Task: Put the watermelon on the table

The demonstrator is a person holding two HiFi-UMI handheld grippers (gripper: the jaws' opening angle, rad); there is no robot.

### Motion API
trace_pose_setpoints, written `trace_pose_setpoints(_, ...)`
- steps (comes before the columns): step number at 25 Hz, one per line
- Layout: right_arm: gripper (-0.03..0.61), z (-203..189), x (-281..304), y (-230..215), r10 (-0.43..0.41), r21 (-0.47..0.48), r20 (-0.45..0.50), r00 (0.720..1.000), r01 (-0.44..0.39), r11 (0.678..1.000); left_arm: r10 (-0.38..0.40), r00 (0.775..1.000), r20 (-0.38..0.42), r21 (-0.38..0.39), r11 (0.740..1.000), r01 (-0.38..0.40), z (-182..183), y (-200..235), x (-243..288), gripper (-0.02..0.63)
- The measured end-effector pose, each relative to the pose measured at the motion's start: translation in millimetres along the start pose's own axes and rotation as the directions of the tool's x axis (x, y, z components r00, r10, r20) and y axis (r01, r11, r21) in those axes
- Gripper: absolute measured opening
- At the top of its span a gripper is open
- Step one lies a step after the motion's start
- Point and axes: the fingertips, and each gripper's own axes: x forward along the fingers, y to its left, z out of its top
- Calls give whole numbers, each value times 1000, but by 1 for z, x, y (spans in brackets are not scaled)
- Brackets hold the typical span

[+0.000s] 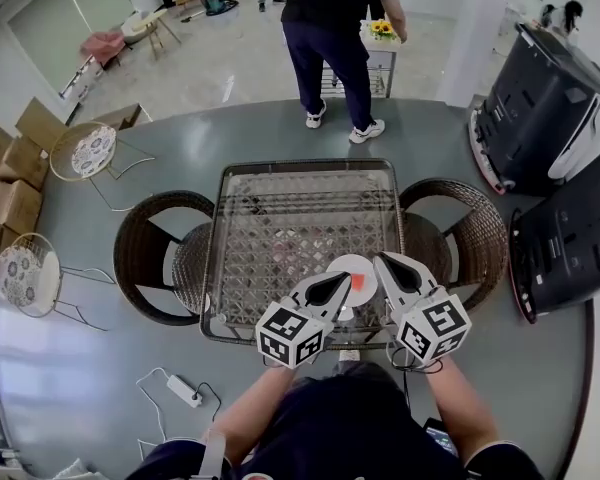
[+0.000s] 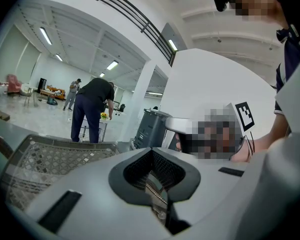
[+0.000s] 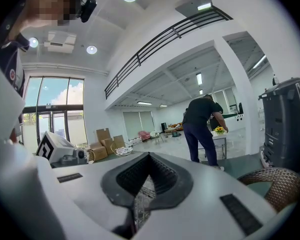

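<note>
A small red watermelon piece (image 1: 357, 281) lies on a white plate (image 1: 352, 265) near the front edge of the glass-topped table (image 1: 280, 183). Both grippers hover just above that plate. My left gripper (image 1: 342, 280) points in from the lower left, its tip right beside the watermelon, jaws shut and empty. My right gripper (image 1: 383, 261) comes in from the lower right, its tip at the plate's right rim, also shut and empty. The left gripper view shows its jaws (image 2: 152, 153) closed together, and the right gripper view shows the same (image 3: 149, 156). Neither gripper view shows the watermelon.
Wicker chairs stand at the table's left (image 1: 155, 253) and right (image 1: 460, 233). A person (image 1: 335, 38) stands beyond the table at a small cart with flowers (image 1: 382, 30). Dark machines (image 1: 545, 108) stand at the right. Cardboard boxes (image 1: 10, 168) and round stools (image 1: 92, 150) are at the left.
</note>
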Motion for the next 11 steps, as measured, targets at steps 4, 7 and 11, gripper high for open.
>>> trace_pose_setpoints(4, 3, 4, 0, 0, 0, -3, 7, 1000, 0, 1000, -2, 1000, 1, -1, 1000, 2, 1, 0, 0, 5)
trace_pose_setpoints(7, 3, 6, 0, 0, 1, -5, 10, 1000, -1, 1000, -4, 1000, -2, -3, 1000, 4, 1, -1, 1, 5)
trace_pose_setpoints(11, 3, 5, 1, 0, 3, -9, 16, 1000, -3, 1000, -7, 1000, -3, -4, 1000, 7, -1, 0, 2, 5)
